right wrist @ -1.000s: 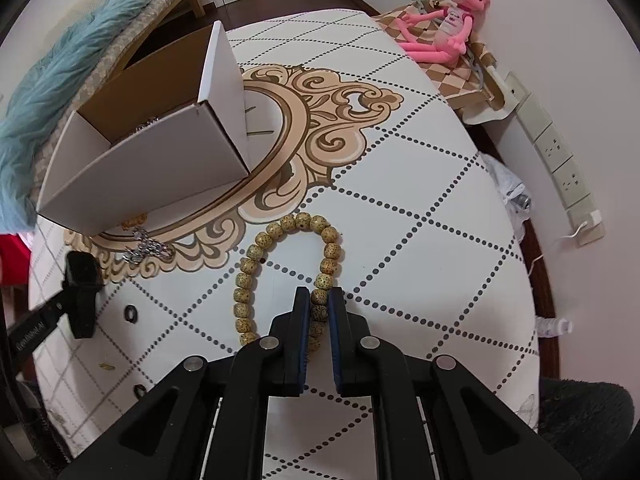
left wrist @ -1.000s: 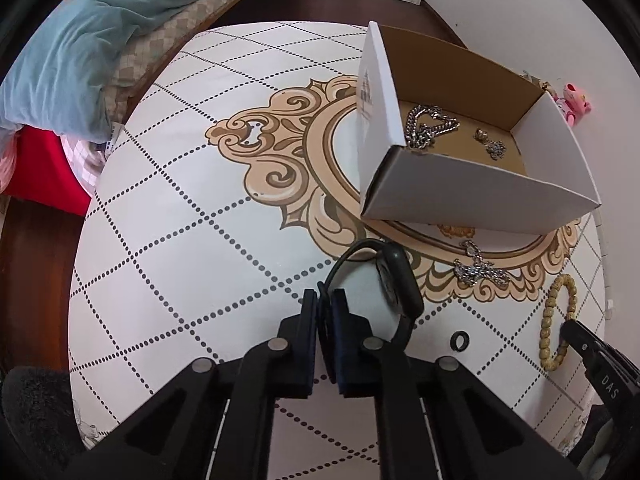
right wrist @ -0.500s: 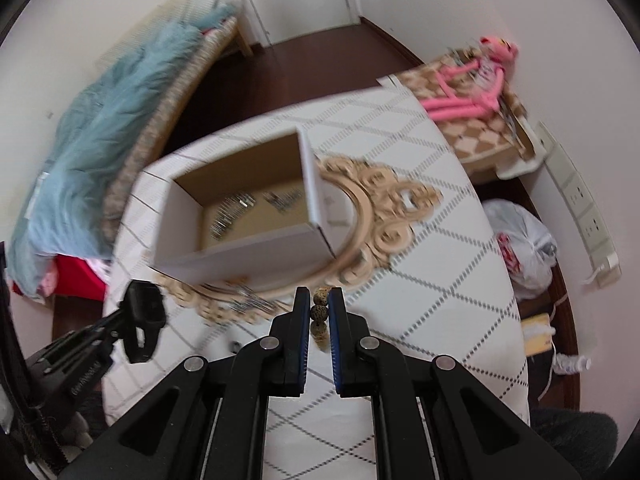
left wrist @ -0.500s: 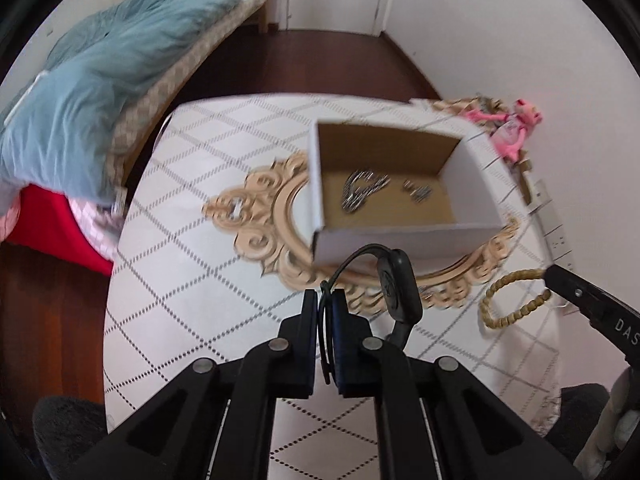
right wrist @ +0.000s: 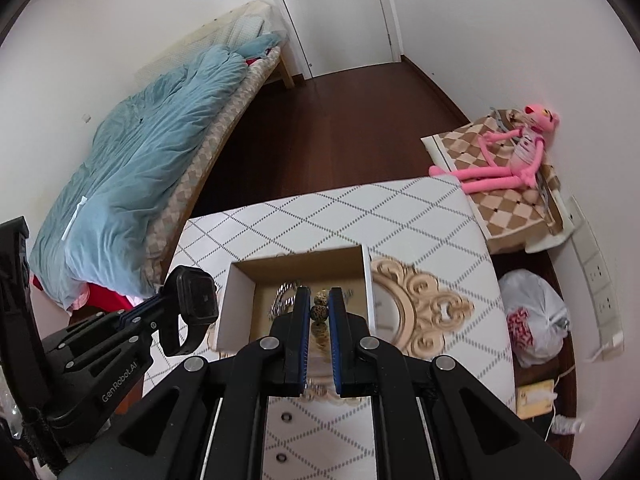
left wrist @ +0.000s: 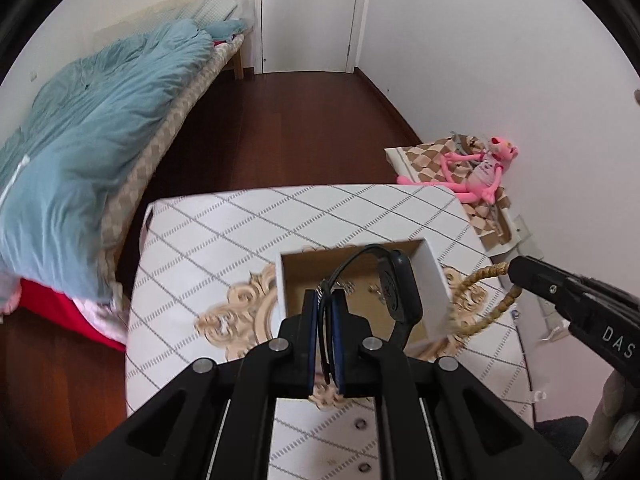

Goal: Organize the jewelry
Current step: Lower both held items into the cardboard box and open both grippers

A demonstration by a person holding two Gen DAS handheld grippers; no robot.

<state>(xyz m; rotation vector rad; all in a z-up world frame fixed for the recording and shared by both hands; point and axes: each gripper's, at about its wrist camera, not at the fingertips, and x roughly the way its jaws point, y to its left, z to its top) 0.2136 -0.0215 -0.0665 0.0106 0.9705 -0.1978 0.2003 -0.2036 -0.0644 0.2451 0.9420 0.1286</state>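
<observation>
My left gripper [left wrist: 325, 296] is shut on the strap of a black smartwatch [left wrist: 396, 288], held high above the open white cardboard box [left wrist: 280, 280]. My right gripper [right wrist: 319, 296] is shut on a tan wooden bead bracelet [right wrist: 320, 312]. The bracelet hangs as a loop [left wrist: 490, 300] from the right gripper at the box's right side in the left wrist view. The box [right wrist: 370, 288] holds a silver chain [right wrist: 282, 294] and small silver pieces [left wrist: 374, 289]. The watch also shows in the right wrist view [right wrist: 196, 300], left of the box.
The box stands on a white table [left wrist: 224, 256] with a diamond grid and gold ornament. Small dark rings [right wrist: 286, 416] lie on the near part. A bed with a blue duvet [left wrist: 80, 152] is at the left. A pink plush toy [right wrist: 508, 160] lies beyond the table's right corner.
Both grippers have risen well above the table with the watch and the bead bracelet, and now hover over the box, which looks much smaller and farther below.
</observation>
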